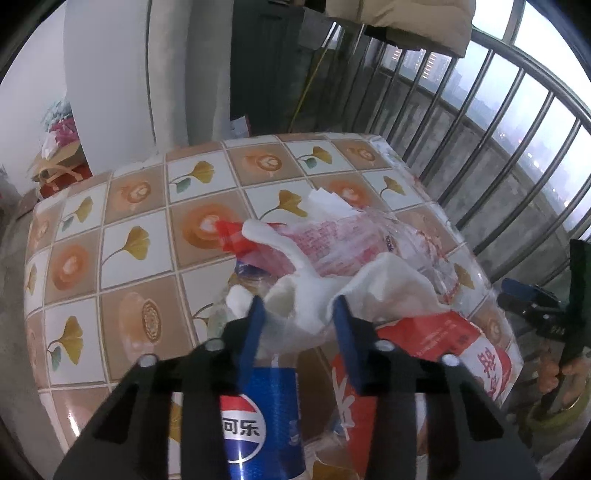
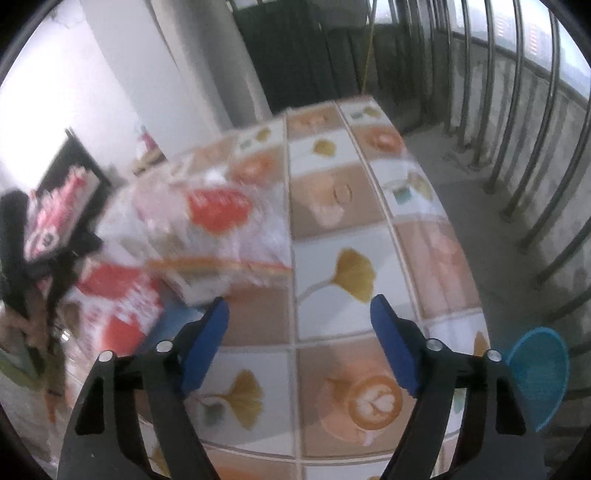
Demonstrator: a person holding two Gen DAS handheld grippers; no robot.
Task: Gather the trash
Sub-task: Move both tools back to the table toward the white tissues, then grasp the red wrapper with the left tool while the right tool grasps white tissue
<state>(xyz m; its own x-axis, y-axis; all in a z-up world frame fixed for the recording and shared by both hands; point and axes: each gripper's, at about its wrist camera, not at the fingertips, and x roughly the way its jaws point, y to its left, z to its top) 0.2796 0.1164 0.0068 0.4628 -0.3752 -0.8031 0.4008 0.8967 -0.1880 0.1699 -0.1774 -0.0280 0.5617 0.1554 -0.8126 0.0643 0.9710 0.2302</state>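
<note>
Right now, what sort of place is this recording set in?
Probably a home balcony high up in a building. A metal railing runs beside the table with the tile-pattern cover, city buildings show beyond the bars, and a garment hangs overhead.

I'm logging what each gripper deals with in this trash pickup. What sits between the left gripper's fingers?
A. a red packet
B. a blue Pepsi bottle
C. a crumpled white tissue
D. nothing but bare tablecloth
C: in the left wrist view, the left gripper has the white tissue bunched between its blue fingers; the Pepsi bottle lies under them.
</note>
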